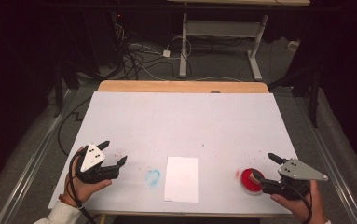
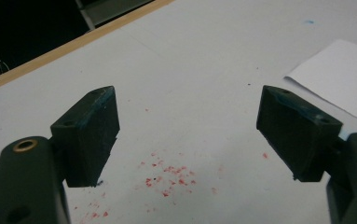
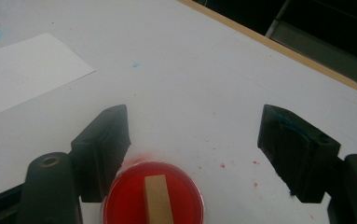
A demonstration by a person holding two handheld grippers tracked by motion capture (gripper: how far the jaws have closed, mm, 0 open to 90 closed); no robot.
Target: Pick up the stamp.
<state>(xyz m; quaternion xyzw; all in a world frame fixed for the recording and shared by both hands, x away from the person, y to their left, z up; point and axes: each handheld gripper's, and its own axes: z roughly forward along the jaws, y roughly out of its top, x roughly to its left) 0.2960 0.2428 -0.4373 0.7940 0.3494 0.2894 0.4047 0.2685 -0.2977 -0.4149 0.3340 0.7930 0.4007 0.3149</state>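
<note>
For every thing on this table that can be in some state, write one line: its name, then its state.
left gripper: open, nothing between the jaws, above red specks on the table
right gripper: open, jaws either side of the red ink pad, not pressing it
red ink pad: uncovered, flat on the table, wooden stamp resting on it
wooden stamp: on the pad, ungripped
white sheet: flat, blank
white table cover: stained with a blue smudge and red specks

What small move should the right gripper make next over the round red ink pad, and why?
Probably lower the right gripper a little and close it on the upright wooden stamp block standing in the round red ink pad. Its jaws stand wide open with the block low between them, untouched, and the white sheet of paper lies blank.
</note>
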